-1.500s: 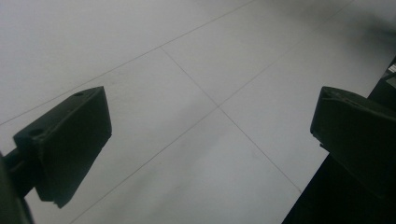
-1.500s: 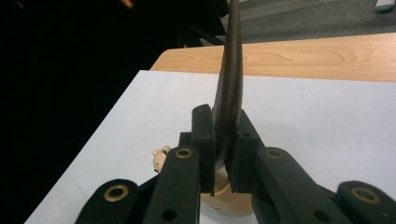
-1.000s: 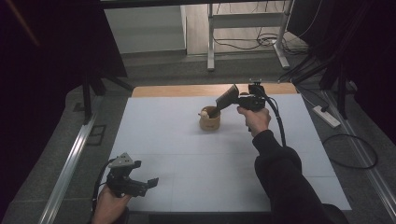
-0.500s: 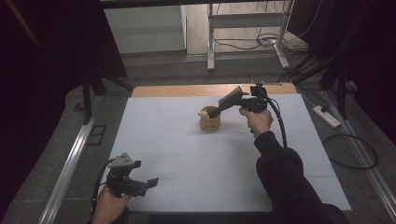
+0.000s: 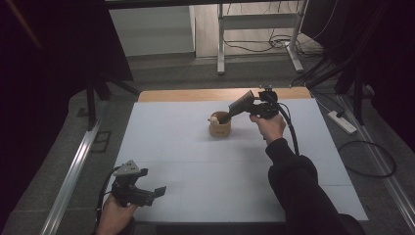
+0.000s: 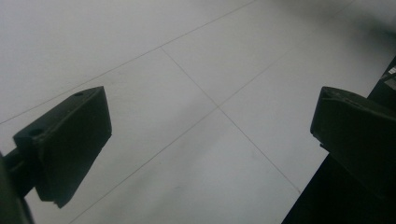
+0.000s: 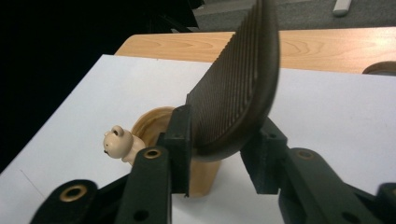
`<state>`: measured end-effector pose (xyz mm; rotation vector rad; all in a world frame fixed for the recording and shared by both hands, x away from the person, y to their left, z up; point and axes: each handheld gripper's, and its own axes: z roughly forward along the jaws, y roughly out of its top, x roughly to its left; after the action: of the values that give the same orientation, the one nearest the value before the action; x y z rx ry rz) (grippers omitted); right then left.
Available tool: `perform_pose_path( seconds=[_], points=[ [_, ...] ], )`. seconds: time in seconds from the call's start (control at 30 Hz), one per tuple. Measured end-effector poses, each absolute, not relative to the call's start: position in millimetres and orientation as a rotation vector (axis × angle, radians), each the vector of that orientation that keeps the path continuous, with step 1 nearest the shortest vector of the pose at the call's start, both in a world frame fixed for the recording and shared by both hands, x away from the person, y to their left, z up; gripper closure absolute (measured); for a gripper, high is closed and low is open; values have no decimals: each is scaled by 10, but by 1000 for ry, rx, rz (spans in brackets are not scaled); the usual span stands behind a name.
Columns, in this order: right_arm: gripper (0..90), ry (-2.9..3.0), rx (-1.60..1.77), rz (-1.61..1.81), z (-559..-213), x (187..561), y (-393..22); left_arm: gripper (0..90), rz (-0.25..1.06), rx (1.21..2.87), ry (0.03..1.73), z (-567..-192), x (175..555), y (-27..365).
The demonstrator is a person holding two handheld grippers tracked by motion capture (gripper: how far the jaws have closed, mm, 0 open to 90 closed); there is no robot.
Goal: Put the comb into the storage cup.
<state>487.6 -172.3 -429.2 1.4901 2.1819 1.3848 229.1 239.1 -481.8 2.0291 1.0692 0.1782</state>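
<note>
Right tongs (image 5: 238, 108) open — comb (image 5: 239, 105) in cup (image 5: 219, 127).

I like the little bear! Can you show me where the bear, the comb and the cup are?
bear (image 7: 116, 141): right gripper view, its head.
comb (image 7: 238, 88): right gripper view, its teeth.
cup (image 5: 219, 129): high view, its side wall.

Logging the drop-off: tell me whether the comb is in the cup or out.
In: the comb leans with its lower end inside the cup.

Dark brown comb (image 7: 238, 88), its teeth ruled in fine parallel ridges. Tan wooden cup (image 5: 219, 128) with a cream bear figure (image 7: 117, 143), black dot eyes. Black right gripper (image 7: 219, 154) with brass-coloured rivets. White table (image 5: 195, 166) crossed by thin grey lines, a pale wood strip at its far edge.
</note>
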Motion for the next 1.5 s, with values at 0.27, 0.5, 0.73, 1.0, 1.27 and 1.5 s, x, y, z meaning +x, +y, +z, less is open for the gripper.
perform_pose_path(
  seconds=[0.27, 0.5, 0.73, 1.0, 1.27, 1.5],
  points=[
    [514, 2204, 1420, 1331, -4283, 4857, -1685, 0, 177, 2029, 1070, -4819, 2292, 2392],
    [402, 2217, 1387, 1298, -4245, 4819, -1671, 0, 178, 2029, 1071, -4819, 2293, 2392],
    [265, 2246, 1326, 1246, -4237, 4785, -1645, 0, 176, 2028, 1069, -4819, 2294, 2394],
    [200, 2278, 1271, 1206, -4242, 4741, -1619, 0, 173, 2023, 1069, -4820, 2294, 2399],
    [140, 2290, 1222, 1238, -4204, 4692, -1625, 0, 173, 2023, 1070, -4819, 2293, 2399],
    [68, 2326, 1157, 1195, -4188, 4649, -1638, 0, 174, 2023, 1068, -4819, 2292, 2399]
  ],
)
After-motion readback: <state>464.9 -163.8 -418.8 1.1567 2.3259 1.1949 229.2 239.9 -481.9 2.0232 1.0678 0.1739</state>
